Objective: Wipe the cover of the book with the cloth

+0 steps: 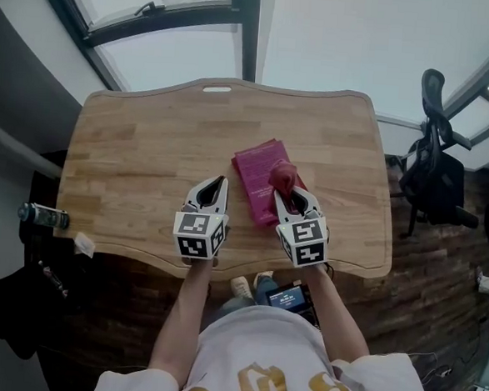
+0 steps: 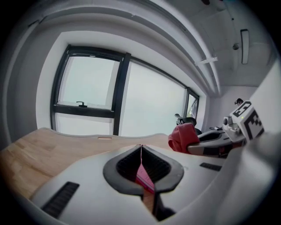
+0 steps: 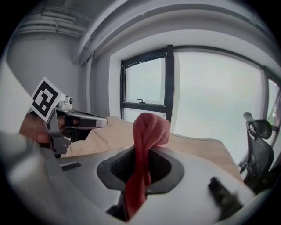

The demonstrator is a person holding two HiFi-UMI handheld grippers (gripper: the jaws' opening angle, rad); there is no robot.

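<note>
Holding your right gripper (image 1: 292, 199) clamped on the red cloth (image 1: 283, 176) above the pink book (image 1: 257, 173) on the wooden table (image 1: 147, 150), you have your left gripper (image 1: 218, 184) fully closed on nothing, beside the book.

1. Your cloth (image 1: 284, 176) is red, and the book (image 1: 254, 176) is magenta-pink.
2. The surface (image 1: 148, 142) in front of you is pale honey wood with straight plank grain.
3. Your left hand-held gripper (image 1: 221, 180) and right hand-held gripper (image 1: 290, 194) are light grey with black ribbed pads. Each carries a white cube with black square markers.
4. Your shirt (image 1: 251, 341) is white with a gold print.
5. The chair (image 1: 434, 174) is black, and the floor (image 1: 422, 282) is dark brown wood.
</note>
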